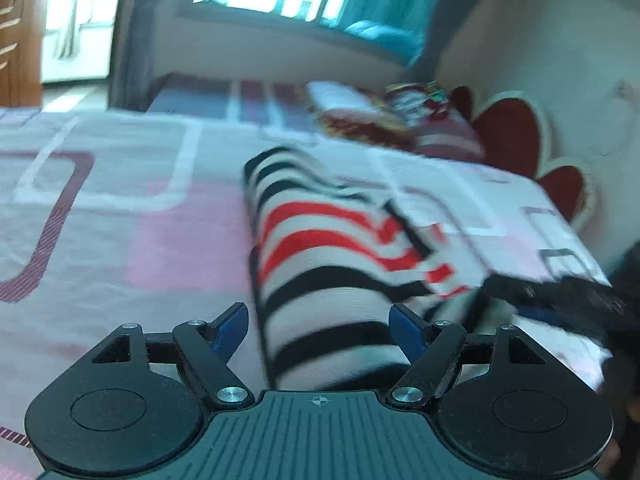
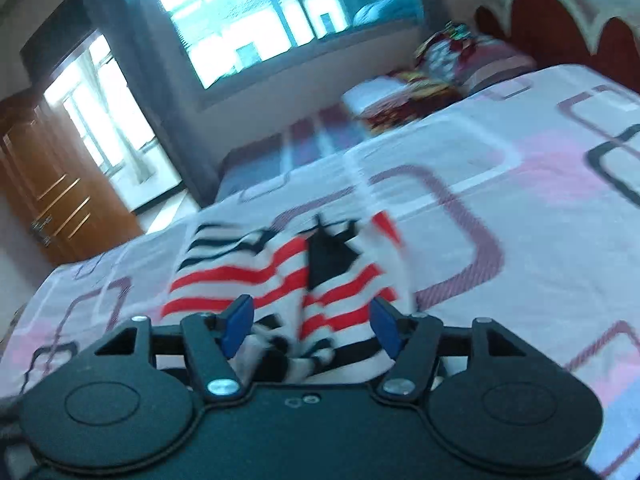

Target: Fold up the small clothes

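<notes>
A small white garment with red and black stripes (image 1: 320, 248) lies folded lengthwise on the bed. My left gripper (image 1: 320, 322) is open, its blue pads either side of the garment's near end, not closed on it. The right gripper shows blurred at the right edge of the left wrist view (image 1: 560, 292), at the garment's far side. In the right wrist view the garment (image 2: 256, 276) is bunched between the open blue pads of my right gripper (image 2: 310, 326); a black patch shows on it.
The bed (image 1: 120, 220) has a pink, white and maroon patterned cover (image 2: 500, 208). Pillows and a colourful bundle (image 2: 432, 76) lie at the head by the red headboard (image 2: 560, 20). A wooden wardrobe (image 2: 52, 200) and windows stand beyond.
</notes>
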Motion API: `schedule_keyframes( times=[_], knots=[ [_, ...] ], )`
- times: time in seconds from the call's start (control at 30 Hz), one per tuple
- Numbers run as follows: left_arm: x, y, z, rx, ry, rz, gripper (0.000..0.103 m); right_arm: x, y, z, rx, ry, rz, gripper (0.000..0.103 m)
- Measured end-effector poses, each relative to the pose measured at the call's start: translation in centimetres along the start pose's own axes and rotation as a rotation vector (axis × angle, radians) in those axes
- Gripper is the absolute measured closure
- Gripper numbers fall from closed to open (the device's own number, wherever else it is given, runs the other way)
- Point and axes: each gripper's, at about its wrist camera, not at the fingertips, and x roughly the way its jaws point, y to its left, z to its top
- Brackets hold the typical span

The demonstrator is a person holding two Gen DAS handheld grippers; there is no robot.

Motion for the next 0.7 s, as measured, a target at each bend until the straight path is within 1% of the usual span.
schedule_keyframes(
  times=[0.03,0.1,0.2,0.23,0.27,0.3,0.37,0.4,0.43,0.5,0.6,0.63,0.7],
  knots=[
    [0.8,0.2,-0.2,-0.001,0.013,0.019,0.027,0.7,0.4,-0.1,-0.006,0.035,0.019,0.034],
    [1.7,0.2,-0.8,0.01,0.026,0.015,0.026,2.4,0.8,-0.7,-0.002,0.107,0.035,0.034],
    [2.5,-0.4,-1.7,0.021,0.041,0.012,0.019,4.2,0.7,-1.7,0.021,0.176,0.011,0.033],
    [2.8,-0.4,-1.9,0.019,0.051,0.005,0.018,4.7,0.5,-1.9,0.034,0.197,0.003,0.032],
    [3.1,-0.3,-2.0,0.01,0.059,0.004,0.018,5.0,0.3,-2.2,0.05,0.213,0.01,0.032],
    [3.3,-0.1,-2.1,-0.001,0.063,0.004,0.015,5.5,-0.1,-2.3,0.072,0.228,0.028,0.033],
    [3.5,0.2,-2.1,-0.016,0.064,0.006,0.012,6.0,-0.1,-2.4,0.076,0.222,0.044,0.039],
    [3.7,0.2,-2.2,-0.015,0.064,0.006,0.012,6.1,0.1,-2.5,0.07,0.212,0.048,0.054],
    [3.9,0.1,-2.1,-0.013,0.063,0.007,0.012,6.4,0.2,-2.4,0.061,0.207,0.056,0.059],
    [4.0,-0.1,-2.0,-0.01,0.063,0.007,0.012,6.9,0.2,-2.2,0.051,0.2,0.07,0.061],
    [3.6,-0.1,-1.5,-0.026,0.049,0.008,0.012,7.6,0.9,-2.1,0.012,0.195,0.062,0.06],
    [3.2,0.0,-1.2,-0.035,0.028,0.016,0.012,7.8,0.9,-2.1,-0.001,0.19,0.063,0.069],
    [2.5,0.2,-0.6,-0.046,-0.022,0.034,0.012,7.2,1.4,-2.0,-0.041,0.155,0.079,0.078]
  ],
)
